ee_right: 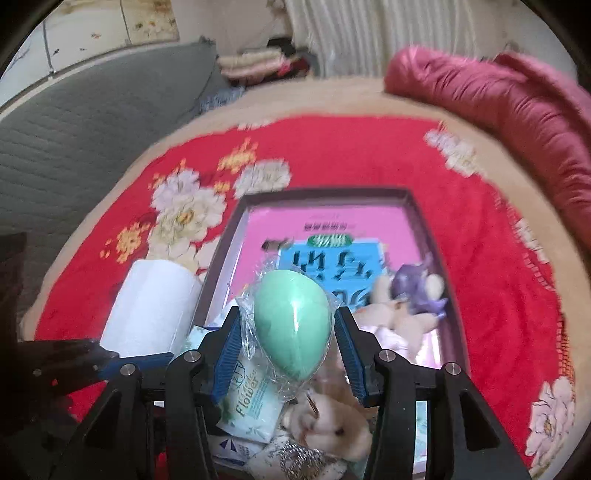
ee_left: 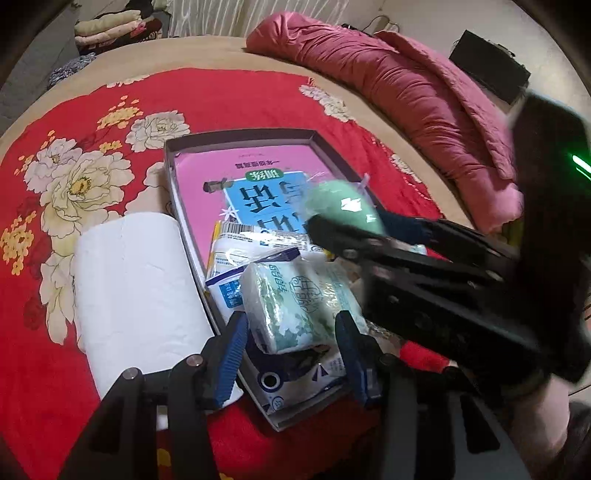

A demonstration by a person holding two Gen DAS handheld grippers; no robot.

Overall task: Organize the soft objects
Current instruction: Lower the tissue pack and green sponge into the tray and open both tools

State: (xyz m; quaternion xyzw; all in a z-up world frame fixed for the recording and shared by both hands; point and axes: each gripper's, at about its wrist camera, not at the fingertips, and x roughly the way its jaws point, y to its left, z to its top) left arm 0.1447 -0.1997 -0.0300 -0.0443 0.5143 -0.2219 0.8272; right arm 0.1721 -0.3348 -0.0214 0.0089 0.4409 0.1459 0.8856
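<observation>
We look across a bed (ee_left: pixel 221 55) spread with a red floral blanket (ee_left: pixel 229 99) over a tan sheet. A rumpled pink quilt (ee_left: pixel 388 74) lies along its far right edge. Folded bedding (ee_left: pixel 110 26) is stacked beyond (near a pale pleated curtain (ee_right: pixel 354 37)). A grey quilted pad (ee_right: pixel 85 125) lies to the left.

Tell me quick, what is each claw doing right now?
Left claw: open around the tissue pack, pads not pressing on it.
Right claw: closed on the green egg-shaped sponge in its clear wrapper.
</observation>
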